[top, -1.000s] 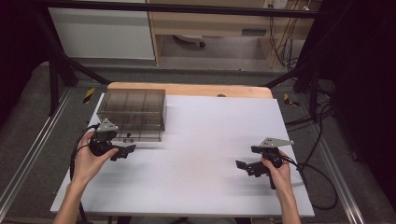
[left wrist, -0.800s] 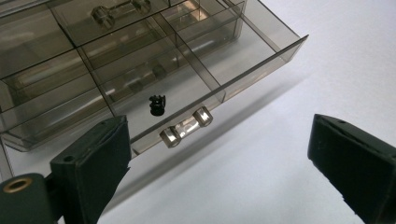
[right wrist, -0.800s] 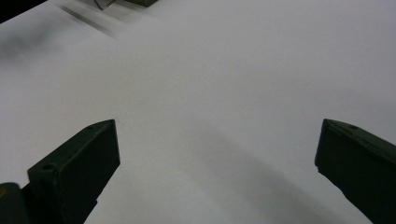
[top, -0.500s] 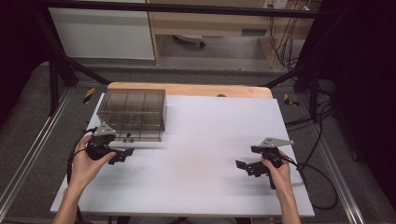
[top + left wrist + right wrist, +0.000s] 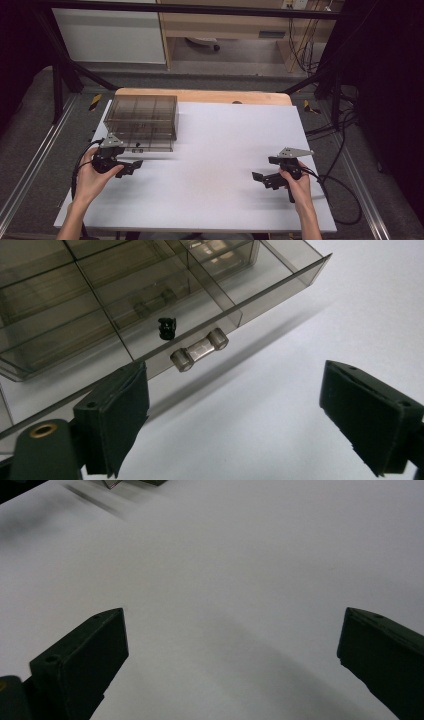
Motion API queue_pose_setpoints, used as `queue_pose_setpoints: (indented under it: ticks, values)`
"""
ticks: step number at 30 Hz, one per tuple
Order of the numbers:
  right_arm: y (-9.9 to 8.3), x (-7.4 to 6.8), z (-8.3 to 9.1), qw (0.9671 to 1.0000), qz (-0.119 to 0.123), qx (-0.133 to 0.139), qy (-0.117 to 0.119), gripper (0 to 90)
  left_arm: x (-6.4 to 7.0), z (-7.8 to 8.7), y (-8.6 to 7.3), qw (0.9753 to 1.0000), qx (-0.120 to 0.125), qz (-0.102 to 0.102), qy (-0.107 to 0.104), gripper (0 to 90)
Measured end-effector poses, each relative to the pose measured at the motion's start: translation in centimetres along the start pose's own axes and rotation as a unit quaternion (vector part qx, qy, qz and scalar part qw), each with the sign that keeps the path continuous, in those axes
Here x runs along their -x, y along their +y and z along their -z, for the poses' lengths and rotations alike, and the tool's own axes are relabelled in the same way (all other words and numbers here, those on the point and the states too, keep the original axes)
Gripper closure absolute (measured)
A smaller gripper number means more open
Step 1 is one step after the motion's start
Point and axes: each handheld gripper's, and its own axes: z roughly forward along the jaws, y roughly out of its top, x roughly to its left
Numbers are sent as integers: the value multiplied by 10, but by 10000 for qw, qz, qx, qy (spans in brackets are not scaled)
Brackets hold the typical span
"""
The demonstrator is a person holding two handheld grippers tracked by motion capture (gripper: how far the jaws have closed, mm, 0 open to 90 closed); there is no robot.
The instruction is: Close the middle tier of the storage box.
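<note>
Two hands hold two grippers over a big white table (image 5: 215, 150). At the back left of the table stands a smoky see-through drawer box (image 5: 142, 116). Its bottom drawer (image 5: 165, 320) is pulled out toward the person. The drawer has walls inside that cut it into little rooms. On the front of the drawer is a small clear handle (image 5: 200, 349).

The left gripper (image 5: 131, 167) is held just in front of the open drawer. Its black jaws are spread wide apart and hold nothing. In the left gripper view the handle sits between the jaws, but a bit farther off, and nothing touches it. The right gripper (image 5: 262, 179) is far away on the right side, over bare table. Its jaws are wide open too, with nothing in them.

Inside the drawer, just behind the handle, lies a tiny black part (image 5: 167, 328).
</note>
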Motion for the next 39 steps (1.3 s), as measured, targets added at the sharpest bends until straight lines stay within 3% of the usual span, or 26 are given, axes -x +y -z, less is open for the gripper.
queue_pose_setpoints:
  ticks: [25, 33, 39]
  values:
    - [-1, 0, -1, 10000, 21, -24, 6, 5, -2, -3, -6, 9997, -240, 33, -92, 382]
    - [-1, 0, -1, 10000, 18, -49, 21, 5, -3, -7, -8, 9994, -348, 1, -46, 471]
    - [-1, -1, -1, 10000, 20, -56, 27, 5, -2, -10, -7, 9992, -363, -108, 113, 515]
